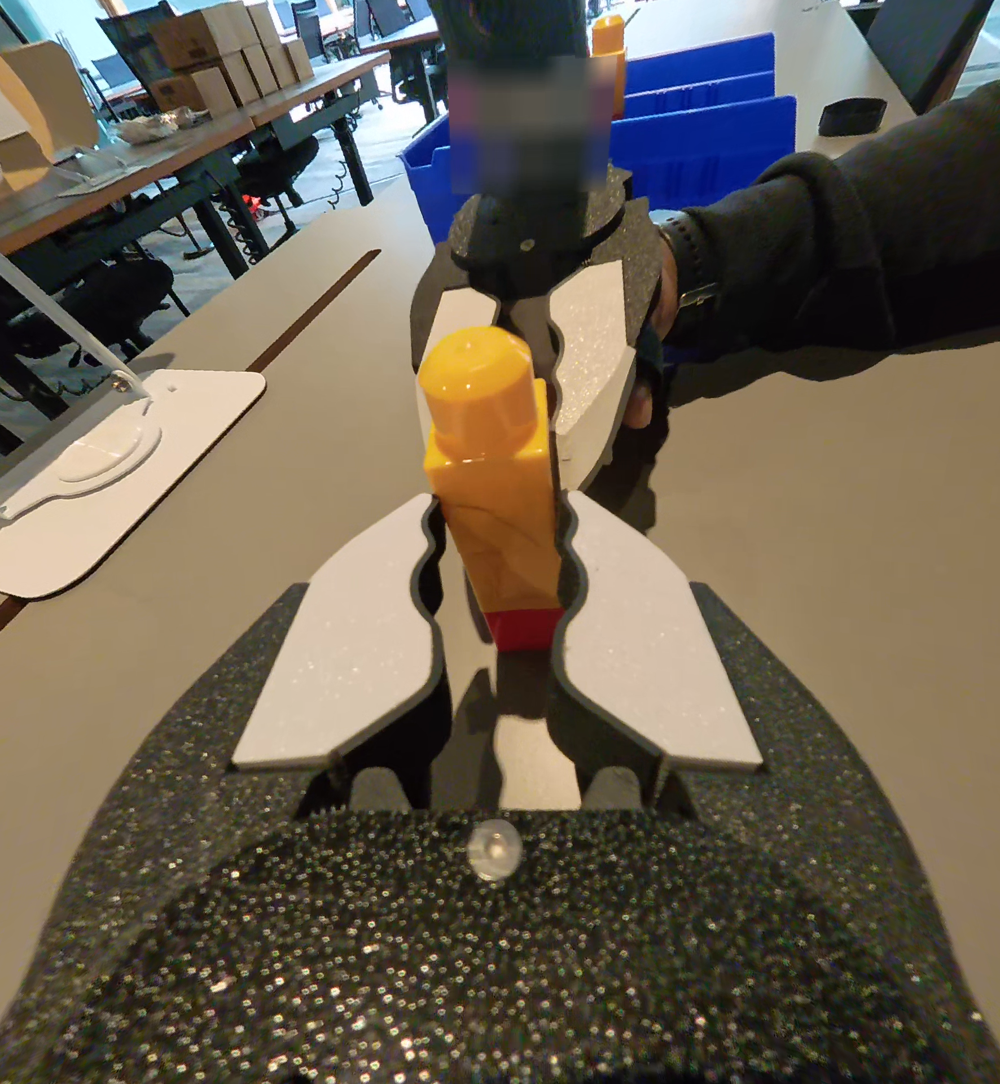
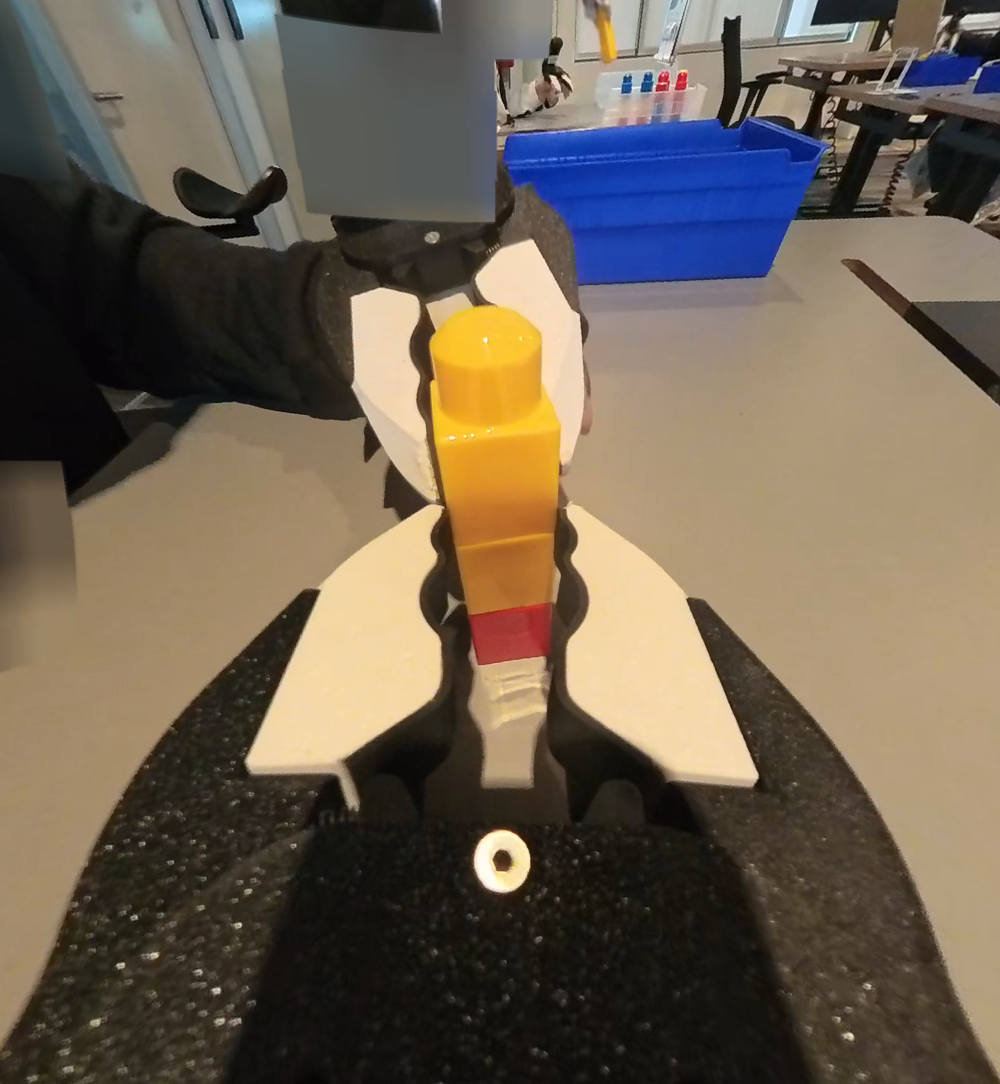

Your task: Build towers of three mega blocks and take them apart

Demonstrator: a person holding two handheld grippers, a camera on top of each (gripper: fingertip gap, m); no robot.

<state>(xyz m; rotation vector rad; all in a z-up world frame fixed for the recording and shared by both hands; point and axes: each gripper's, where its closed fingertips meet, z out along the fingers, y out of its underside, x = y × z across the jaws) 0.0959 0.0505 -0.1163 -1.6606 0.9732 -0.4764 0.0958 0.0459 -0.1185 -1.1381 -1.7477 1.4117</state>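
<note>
Right now your 2 grippers face each other across a tower of 3 glossy plastic mega blocks standing upright over the grey table [image 2: 779, 528]. Your left gripper [image 1: 500, 510] has its white fingers pressed in on the yellow blocks of the tower [image 1: 489, 498]. Your right gripper [image 2: 500, 516] pinches the same stack from the opposite side, its fingertips against the lower yellow block [image 2: 506, 572]. A top yellow block [image 2: 495, 446] with a round stud sits above that, and a red block [image 2: 509, 636] forms the bottom. Whether the red block touches the table, you cannot tell. Behind, a blue plastic bin [image 2: 679, 205] stands on the table; its contents are hidden by its wall.
</note>
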